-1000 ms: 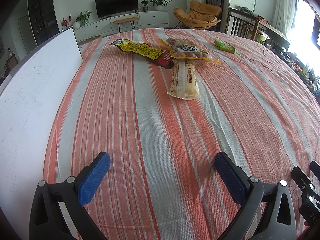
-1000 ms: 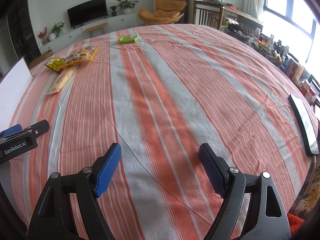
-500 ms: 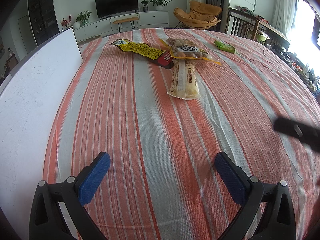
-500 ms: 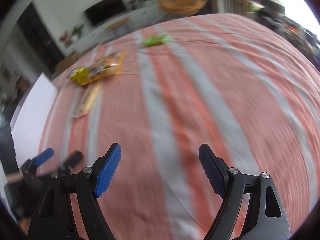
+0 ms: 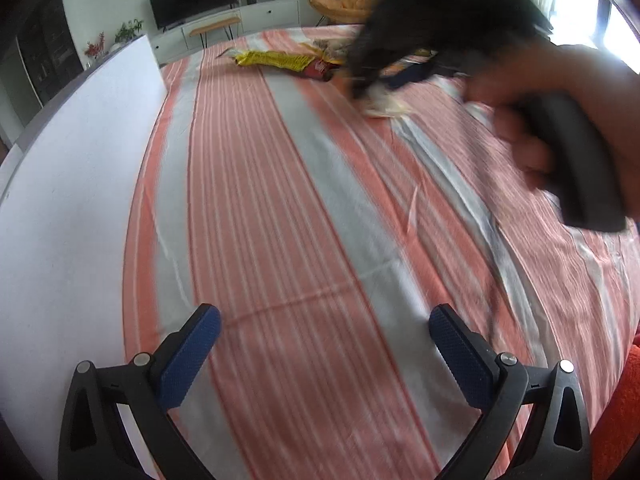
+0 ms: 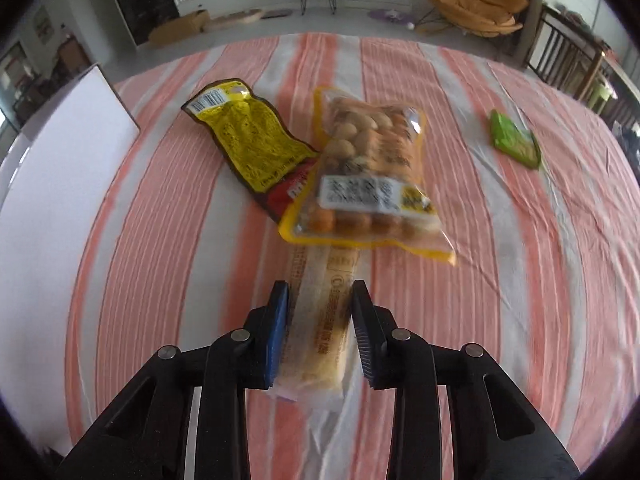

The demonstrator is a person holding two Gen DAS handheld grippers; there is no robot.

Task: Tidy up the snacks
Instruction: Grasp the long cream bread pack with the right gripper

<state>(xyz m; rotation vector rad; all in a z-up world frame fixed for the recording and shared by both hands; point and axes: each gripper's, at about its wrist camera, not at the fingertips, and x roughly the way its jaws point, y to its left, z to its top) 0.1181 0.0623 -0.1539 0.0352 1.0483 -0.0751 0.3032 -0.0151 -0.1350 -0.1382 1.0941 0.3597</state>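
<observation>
My right gripper (image 6: 320, 304) has its jaws close on both sides of a long clear-wrapped bread snack (image 6: 320, 320) lying on the striped cloth; the grip looks closed on it. Its far end lies under a clear yellow-edged bag of mixed snacks (image 6: 368, 176). A yellow and red packet (image 6: 252, 140) lies to the left, partly under that bag. A small green packet (image 6: 514, 140) lies far right. My left gripper (image 5: 324, 356) is open and empty low over the cloth. The right gripper body and hand (image 5: 560, 140) show blurred in the left wrist view, over the snacks.
A white board (image 5: 72, 184) stands along the left edge of the table; it also shows in the right wrist view (image 6: 52, 172). The orange and grey striped tablecloth (image 5: 300, 220) covers the table. An orange chair (image 6: 476, 4) and TV cabinet stand beyond.
My right gripper has swung left across the table to the snack pile and narrowed its jaws around the bread snack. My left gripper has stayed open, its view shifted slightly.
</observation>
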